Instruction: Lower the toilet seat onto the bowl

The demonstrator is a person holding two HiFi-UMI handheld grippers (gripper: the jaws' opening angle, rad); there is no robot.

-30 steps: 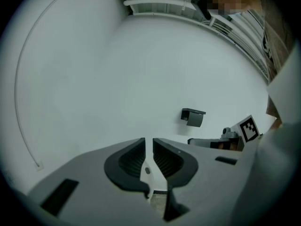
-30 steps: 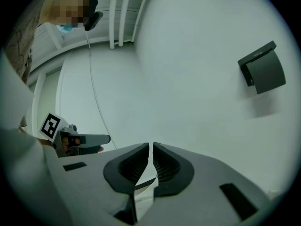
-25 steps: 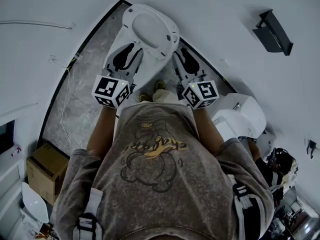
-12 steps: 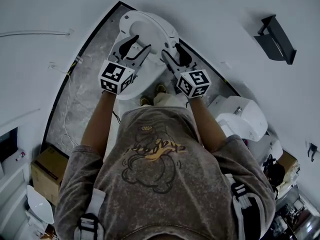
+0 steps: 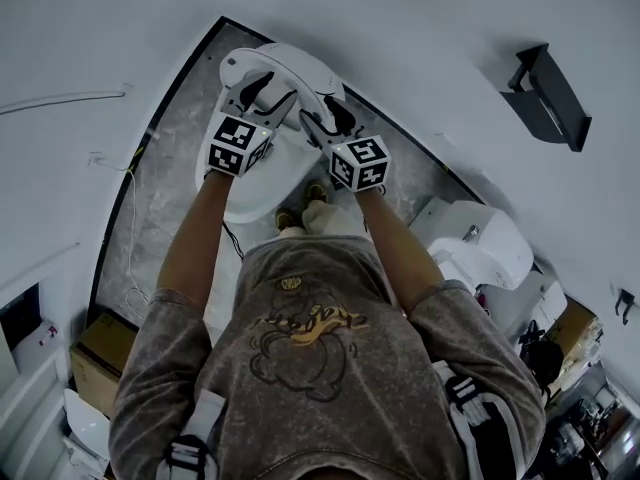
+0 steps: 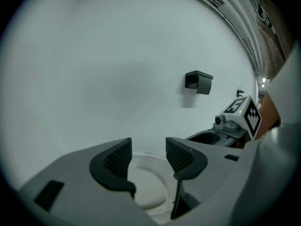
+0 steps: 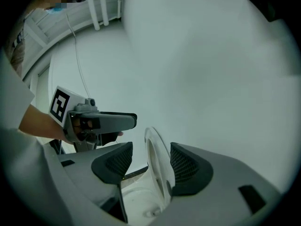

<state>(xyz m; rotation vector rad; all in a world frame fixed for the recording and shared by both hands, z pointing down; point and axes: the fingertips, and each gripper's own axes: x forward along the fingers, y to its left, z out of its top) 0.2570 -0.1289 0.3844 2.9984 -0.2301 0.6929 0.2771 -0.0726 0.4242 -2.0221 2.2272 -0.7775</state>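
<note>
One toilet seat (image 7: 154, 159), black shelf (image 5: 547, 88), cardboard box (image 5: 100, 368)

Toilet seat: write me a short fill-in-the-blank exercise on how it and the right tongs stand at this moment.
1. In the right gripper view, the seat stands ___ the jaws of the right tongs.
2. Those jaws are ___, not clamped on it.
3. The seat is ___, not yet down on the bowl.
4. The shelf is ___ in colour.
Missing words: between; open; raised; black.
</note>
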